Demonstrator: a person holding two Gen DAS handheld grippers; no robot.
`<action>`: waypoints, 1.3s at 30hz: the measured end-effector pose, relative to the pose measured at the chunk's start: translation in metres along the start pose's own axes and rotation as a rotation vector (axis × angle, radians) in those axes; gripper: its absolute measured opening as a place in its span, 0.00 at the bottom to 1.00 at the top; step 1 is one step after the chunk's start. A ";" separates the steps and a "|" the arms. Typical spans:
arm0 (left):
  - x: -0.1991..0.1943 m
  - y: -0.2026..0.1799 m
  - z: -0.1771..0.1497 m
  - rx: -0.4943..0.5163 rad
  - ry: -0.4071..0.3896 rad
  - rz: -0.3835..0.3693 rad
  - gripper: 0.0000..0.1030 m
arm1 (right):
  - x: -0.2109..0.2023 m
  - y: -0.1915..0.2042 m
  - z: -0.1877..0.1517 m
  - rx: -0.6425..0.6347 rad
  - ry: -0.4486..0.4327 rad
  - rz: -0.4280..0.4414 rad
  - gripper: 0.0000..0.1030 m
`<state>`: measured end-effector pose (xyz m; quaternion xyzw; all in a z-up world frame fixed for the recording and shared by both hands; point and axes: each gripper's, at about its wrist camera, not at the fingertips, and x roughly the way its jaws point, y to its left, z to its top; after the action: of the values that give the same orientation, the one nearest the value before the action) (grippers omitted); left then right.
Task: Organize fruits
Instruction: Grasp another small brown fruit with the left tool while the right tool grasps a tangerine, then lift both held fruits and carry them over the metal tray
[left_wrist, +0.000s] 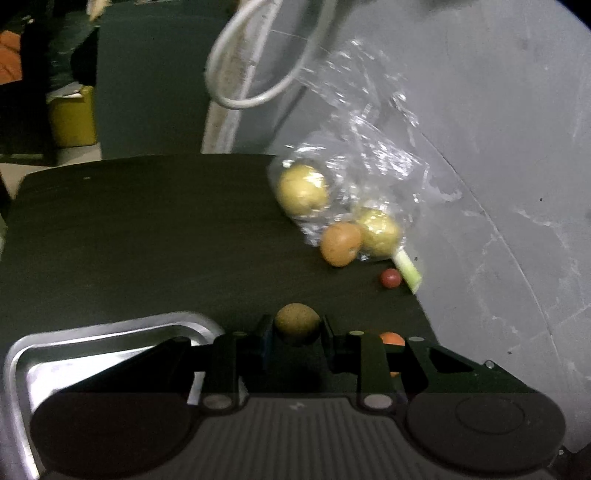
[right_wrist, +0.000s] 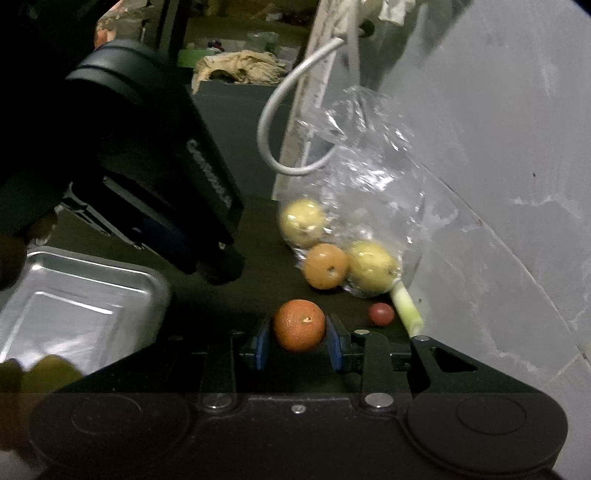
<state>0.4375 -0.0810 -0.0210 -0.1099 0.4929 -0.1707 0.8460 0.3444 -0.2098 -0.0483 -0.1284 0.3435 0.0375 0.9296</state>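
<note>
Dark surface (left_wrist: 129, 236) carries everything, w/ a grey wall behind on the right. Metal tray (right_wrist: 74, 295) sits at the near left, looks empty apart from glare. Clear plastic bag (right_wrist: 369, 177) slumps by the wall, mouth up; two yellow-green fruits inside, far one (right_wrist: 303, 221) & near one (right_wrist: 373, 266), both roundish so no real long axis. Film is slippery & crinkly, poor place to grab. An orange-brown fruit (right_wrist: 327, 266) touches the bag's near edge, dimple facing the cam.

Right tongs (right_wrist: 299, 336) are clamped on an orange (right_wrist: 300, 330), pads at its widest pt, left & right; pale scar faces up toward the cam. Prob firm, rind gives a bit, moderate weight: hold across the middle, don't squeeze hard.

Left tongs (left_wrist: 297, 332) are clamped on a brownish round fruit (left_wrist: 297, 324), rough skin, gripped across its middle. Looks firm, light-ish.

Green stalk (right_wrist: 406, 306) lies near the wall, long axis running from bag toward the cam. Small red fruit (right_wrist: 381, 314) just beside it, prob soft & rolls easily.
</note>
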 end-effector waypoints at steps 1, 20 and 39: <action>-0.005 0.005 -0.002 -0.005 -0.004 0.004 0.29 | -0.004 0.004 0.000 0.002 -0.002 0.007 0.32; -0.078 0.095 -0.061 -0.130 -0.015 0.083 0.29 | -0.068 0.087 -0.019 -0.039 0.018 0.128 0.33; -0.101 0.127 -0.118 -0.157 0.057 0.069 0.29 | -0.122 0.146 -0.049 -0.130 0.079 0.223 0.33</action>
<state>0.3111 0.0734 -0.0435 -0.1540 0.5320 -0.1055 0.8259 0.1975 -0.0800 -0.0357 -0.1507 0.3890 0.1575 0.8951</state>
